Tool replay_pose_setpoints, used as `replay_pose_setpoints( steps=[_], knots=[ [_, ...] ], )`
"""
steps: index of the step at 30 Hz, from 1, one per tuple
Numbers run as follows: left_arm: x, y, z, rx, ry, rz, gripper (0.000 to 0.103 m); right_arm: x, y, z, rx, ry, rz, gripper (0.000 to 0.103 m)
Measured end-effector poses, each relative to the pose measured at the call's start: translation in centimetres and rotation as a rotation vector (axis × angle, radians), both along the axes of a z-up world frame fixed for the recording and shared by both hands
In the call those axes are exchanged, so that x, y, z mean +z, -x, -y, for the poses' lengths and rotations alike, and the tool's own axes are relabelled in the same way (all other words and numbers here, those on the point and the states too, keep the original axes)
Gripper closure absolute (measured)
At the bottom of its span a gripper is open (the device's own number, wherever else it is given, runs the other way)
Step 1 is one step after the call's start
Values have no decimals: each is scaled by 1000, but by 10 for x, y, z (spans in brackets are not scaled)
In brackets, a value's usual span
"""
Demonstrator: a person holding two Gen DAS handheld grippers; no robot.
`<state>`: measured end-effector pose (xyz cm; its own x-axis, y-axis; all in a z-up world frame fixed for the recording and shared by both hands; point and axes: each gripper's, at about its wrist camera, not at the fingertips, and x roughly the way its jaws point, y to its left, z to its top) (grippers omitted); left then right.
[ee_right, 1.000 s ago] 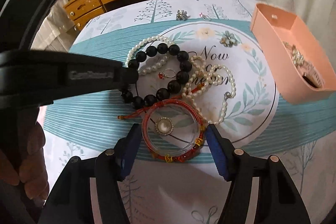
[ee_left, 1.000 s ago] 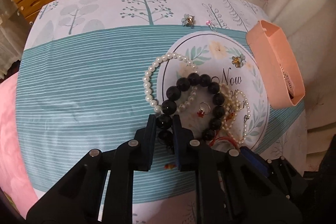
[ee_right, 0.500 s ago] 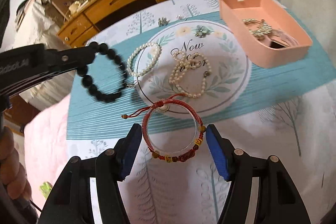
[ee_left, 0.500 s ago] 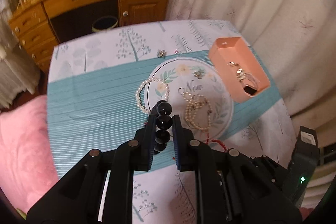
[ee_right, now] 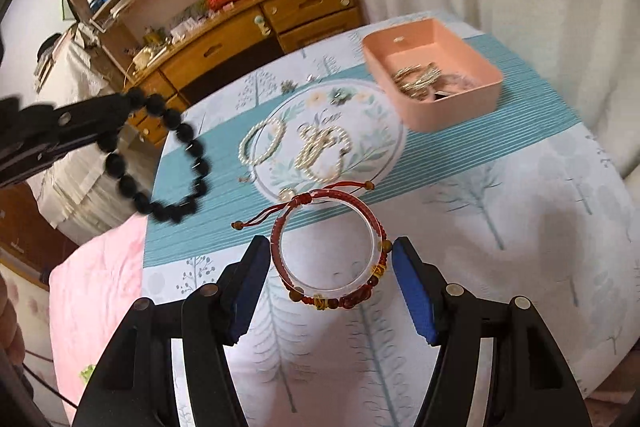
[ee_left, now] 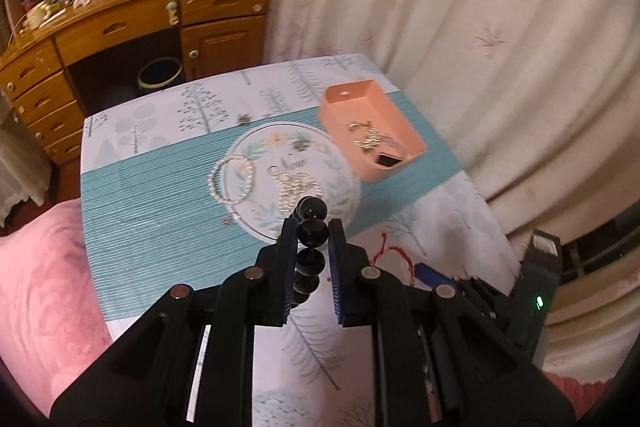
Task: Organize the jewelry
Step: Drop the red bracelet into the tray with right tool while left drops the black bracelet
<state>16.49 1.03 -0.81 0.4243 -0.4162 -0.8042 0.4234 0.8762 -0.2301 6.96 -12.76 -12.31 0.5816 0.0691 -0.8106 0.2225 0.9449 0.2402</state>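
Observation:
My left gripper is shut on a black bead bracelet and holds it high above the table; the bracelet hangs from it in the right wrist view. My right gripper holds a clear bangle with a red cord bracelet between its pads, lifted above the cloth. The pink tray at the right back holds gold jewelry; it also shows in the left wrist view. Two pearl strands lie on the round printed mat.
Small flower brooches and a small ring lie on the cloth. A wooden desk with drawers stands behind the table, curtains at the right. A pink blanket lies at the left.
Both grippers have risen well above the table. My left gripper lifted the black bead bracelet off the mat. My right gripper lifted the bangle and red bracelet.

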Motion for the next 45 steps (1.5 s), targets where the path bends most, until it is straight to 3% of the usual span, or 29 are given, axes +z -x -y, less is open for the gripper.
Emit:
replay_pose_setpoints(
  steps=[6, 15, 22, 29, 35, 40, 41, 42, 44, 45],
  knots=[
    [13, 19, 27, -13, 27, -9, 90, 15, 8, 40, -14, 5, 24, 40],
    [21, 7, 93, 69, 59, 0, 90, 46, -27, 124, 111, 23, 58, 39],
    [24, -40, 147, 164, 81, 13, 90, 74, -73, 182, 271, 64, 104, 39],
    [25, -101, 191, 205, 71, 37, 90, 89, -118, 213, 411, 119, 134, 39],
    [7, -150, 217, 210, 98, 3, 90, 77, -152, 214, 512, 124, 130, 39],
    [-14, -175, 232, 219, 80, -33, 90, 57, -178, 215, 515, 94, 120, 39],
    [-18, -179, 235, 228, 71, -49, 90, 54, -182, 215, 506, 98, 113, 34],
    [-22, -181, 235, 237, 65, -67, 88, 48, -187, 215, 488, 101, 89, 23],
    [-25, -182, 233, 252, 47, -84, 75, 43, -189, 219, 451, 78, 73, 21],
    [-25, -181, 232, 263, 37, -76, 63, 41, -188, 219, 442, 63, 76, 21]
  ],
)
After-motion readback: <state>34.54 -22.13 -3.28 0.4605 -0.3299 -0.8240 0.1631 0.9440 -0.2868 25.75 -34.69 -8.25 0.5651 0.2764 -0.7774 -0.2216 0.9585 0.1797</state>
